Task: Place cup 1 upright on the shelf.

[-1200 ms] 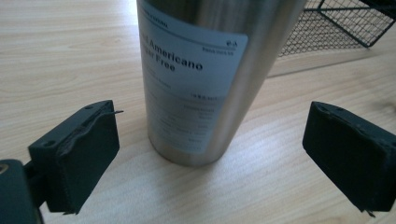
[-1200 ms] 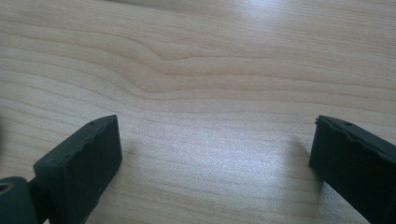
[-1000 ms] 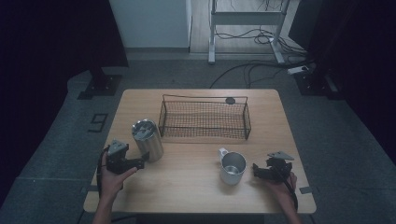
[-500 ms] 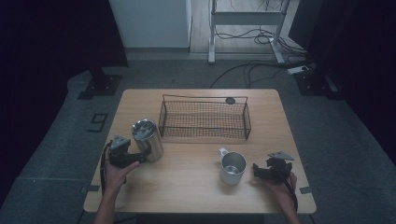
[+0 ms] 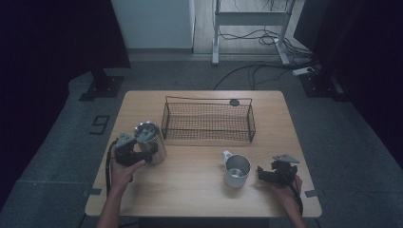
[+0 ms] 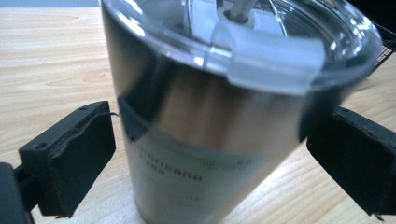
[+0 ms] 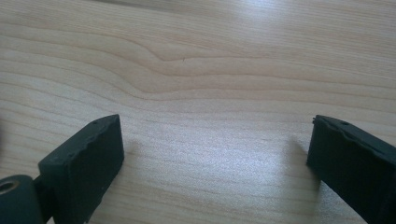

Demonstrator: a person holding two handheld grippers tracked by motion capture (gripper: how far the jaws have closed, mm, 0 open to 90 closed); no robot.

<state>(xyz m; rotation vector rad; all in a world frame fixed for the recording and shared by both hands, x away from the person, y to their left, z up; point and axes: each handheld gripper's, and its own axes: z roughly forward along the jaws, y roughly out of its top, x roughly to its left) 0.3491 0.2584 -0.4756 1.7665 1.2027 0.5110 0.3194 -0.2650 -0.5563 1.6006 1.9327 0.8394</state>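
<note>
At the left of the high view the left gripper (image 5: 138, 153) sits on the wooden table (image 5: 190, 190), held in the person's left hand (image 5: 122, 172), its jaws at the steel tumbler (image 5: 151, 142); from above it is hard to tell whether they touch the cup; the left gripper view settles it, with the tumbler (image 6: 219, 126) standing between two wide-spread jaws, a small gap of bare wood showing on each side, so the claw is open and grips nothing; that close view also shows the clear lid (image 6: 243, 37) and faint printed lettering low on the wall, which the high view is too far off to show. Behind, toward the table's far side, stands the wire basket (image 5: 207, 119), with a small dark round thing (image 5: 234, 102) just beyond its back rim; right of centre stands a steel mug (image 5: 236, 169), handle turned away from the person; near it, apart, the right gripper (image 5: 266, 174) rests in the right hand (image 5: 285, 187); the right gripper view shows its jaws spread wide over bare wood grain, holding nothing.
</note>
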